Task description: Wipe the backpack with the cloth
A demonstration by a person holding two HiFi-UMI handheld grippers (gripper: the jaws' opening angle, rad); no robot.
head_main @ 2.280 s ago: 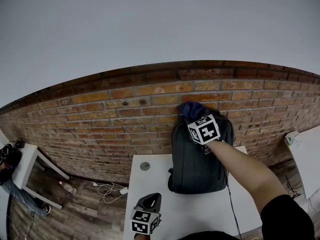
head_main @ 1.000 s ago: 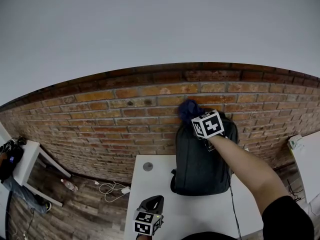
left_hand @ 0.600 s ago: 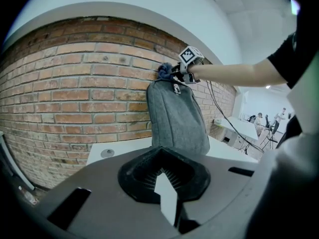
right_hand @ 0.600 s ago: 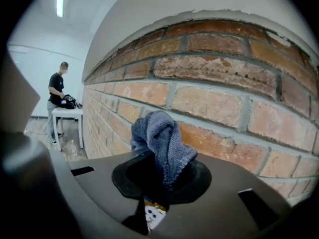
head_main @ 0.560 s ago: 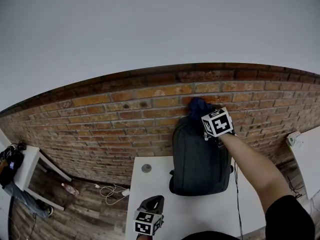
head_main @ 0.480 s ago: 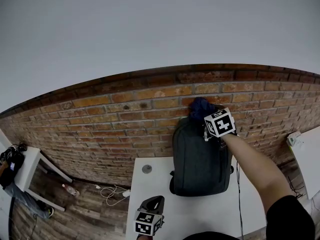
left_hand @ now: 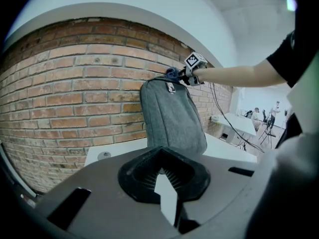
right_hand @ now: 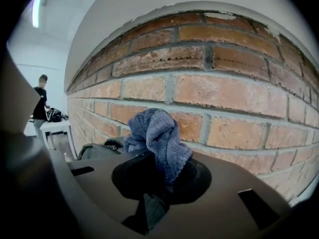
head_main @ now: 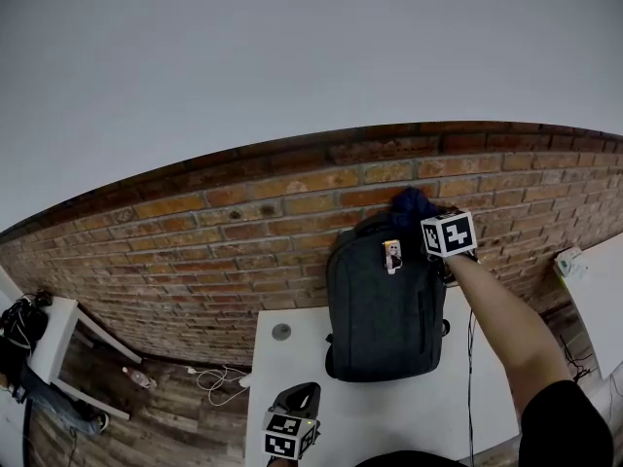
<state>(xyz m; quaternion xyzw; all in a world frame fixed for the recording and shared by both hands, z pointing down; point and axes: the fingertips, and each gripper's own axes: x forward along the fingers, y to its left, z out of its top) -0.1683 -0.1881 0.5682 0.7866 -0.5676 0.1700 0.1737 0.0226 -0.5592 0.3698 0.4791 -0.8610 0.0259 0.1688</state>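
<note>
Item: grey backpack, upright on a white table, back against a brick wall, with a small pale tag near its top. Item: dark blue cloth, bunched, at the pack's upper right corner and close to the bricks; whether it touches the fabric cannot be told. Right gripper: raised on an outstretched arm, jaws clamped on the lower end of the cloth, the rest of it bulging out above them. In the right gripper view the cloth fills the centre and covers the mouth of the gripper; the top of the pack shows low to the left, with bricks directly behind. Left gripper: low over the near table edge, well apart from the pack. In its own view the jaws stand slightly parted with only a sliver of table seen through the gap, nothing between them; the pack rises beyond, blocking part of the wall. Surroundings: a round grey cap set in the table left of the pack; a dark cable hanging past the table's right side; white cords on the wooden floor; a small white side table far left; a second white table at far right; a person standing in the distance.
</note>
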